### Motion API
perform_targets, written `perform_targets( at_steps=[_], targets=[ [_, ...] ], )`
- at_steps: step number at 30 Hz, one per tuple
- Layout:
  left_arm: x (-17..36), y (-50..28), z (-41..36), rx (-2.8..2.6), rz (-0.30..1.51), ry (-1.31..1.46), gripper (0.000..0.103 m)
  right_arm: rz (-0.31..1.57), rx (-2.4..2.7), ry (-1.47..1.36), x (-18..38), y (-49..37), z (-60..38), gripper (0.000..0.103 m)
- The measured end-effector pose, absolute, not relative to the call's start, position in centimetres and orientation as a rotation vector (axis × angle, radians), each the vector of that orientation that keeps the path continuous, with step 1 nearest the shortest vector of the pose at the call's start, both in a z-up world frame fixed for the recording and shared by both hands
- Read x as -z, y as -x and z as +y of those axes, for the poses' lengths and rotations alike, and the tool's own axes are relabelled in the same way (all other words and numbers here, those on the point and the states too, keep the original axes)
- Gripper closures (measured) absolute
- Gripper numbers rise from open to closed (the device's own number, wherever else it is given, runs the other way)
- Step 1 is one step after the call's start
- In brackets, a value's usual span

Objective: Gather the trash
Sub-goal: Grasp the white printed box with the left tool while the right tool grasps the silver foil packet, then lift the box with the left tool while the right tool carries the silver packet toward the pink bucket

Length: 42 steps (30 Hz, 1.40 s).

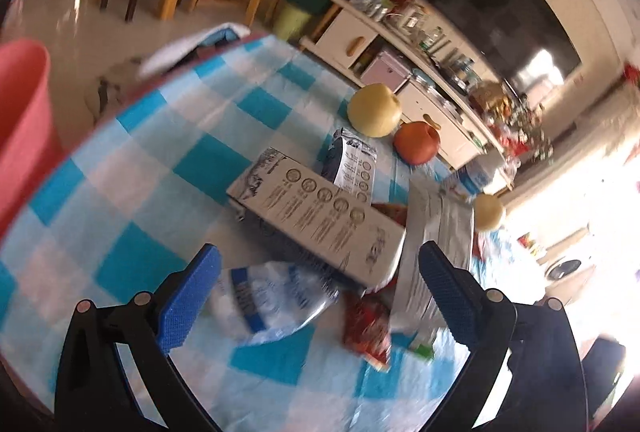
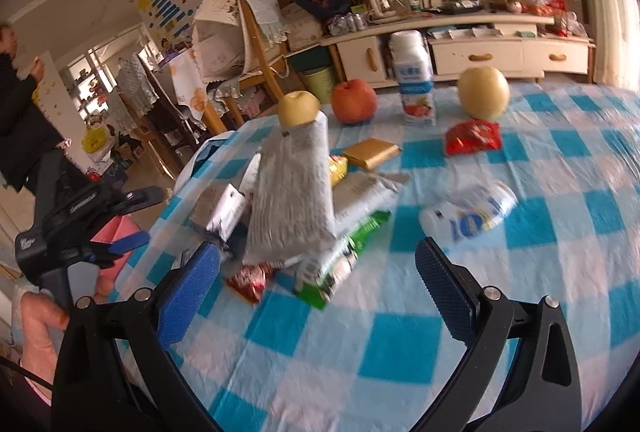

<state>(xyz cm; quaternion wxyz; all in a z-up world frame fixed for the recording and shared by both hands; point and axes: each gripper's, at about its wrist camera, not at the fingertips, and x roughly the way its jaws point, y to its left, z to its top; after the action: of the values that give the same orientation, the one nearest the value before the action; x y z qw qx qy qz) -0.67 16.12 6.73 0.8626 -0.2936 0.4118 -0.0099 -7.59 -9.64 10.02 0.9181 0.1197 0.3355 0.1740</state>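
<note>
A: What could go wrong here?

B: The trash sits in a loose heap on the checked cloth [image 2: 400, 344]. A grey bag [image 2: 290, 192] stands propped on the pile, a carton [image 1: 320, 220] leans across other wrappers, and fruit lies close behind: a pear [image 2: 298, 108] at the bag's 12 o'clock, an apple [image 2: 354, 100] at its 1. A careless grab could likely topple the bag, scatter wrappers, or send fruit rolling. Both views are also motion-blurred, so aim may be off.

A: And the grippers?

B: The left gripper [image 1: 320, 272] is spread wide and holds nothing. A crumpled bottle [image 1: 272, 300] lies between its fingers, nearer the left pad, with a red wrapper [image 1: 368, 328] at the bottle's 3 o'clock. The right gripper [image 2: 318, 274] is just as wide and empty; a green packet [image 2: 340, 256] lies between its fingers and a second bottle [image 2: 472, 212] at 1 o'clock.

A: Where would the trash go?

B: Probably the pink bin [image 1: 20, 136], off the table at the left gripper's 10 o'clock.
</note>
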Motion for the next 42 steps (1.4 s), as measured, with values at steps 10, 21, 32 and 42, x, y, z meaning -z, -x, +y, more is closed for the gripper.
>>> perform_targets(
  at_steps=[10, 21, 32, 42],
  targets=[
    [-3.8, -3.9, 16.1, -0.061, 0.967, 0.737, 0.007, 0.675, -0.426, -0.131, -9.3, 2.6, -4.3, 0.005],
    [-2.5, -6.1, 16.0, -0.093, 1.002, 0.731, 0.007, 0.736, -0.41, -0.036, -7.3, -0.5, -2.2, 0.005],
    [-3.3, -6.0, 15.0, -0.052, 0.955, 0.661, 0.033, 0.782, -0.404, 0.013, -5.6, -1.5, -1.6, 0.005],
    [-4.5, -5.1, 15.8, 0.021, 0.887, 0.65, 0.067, 0.766, -0.439, -0.049, -6.2, -1.5, -2.7, 0.05]
  ],
)
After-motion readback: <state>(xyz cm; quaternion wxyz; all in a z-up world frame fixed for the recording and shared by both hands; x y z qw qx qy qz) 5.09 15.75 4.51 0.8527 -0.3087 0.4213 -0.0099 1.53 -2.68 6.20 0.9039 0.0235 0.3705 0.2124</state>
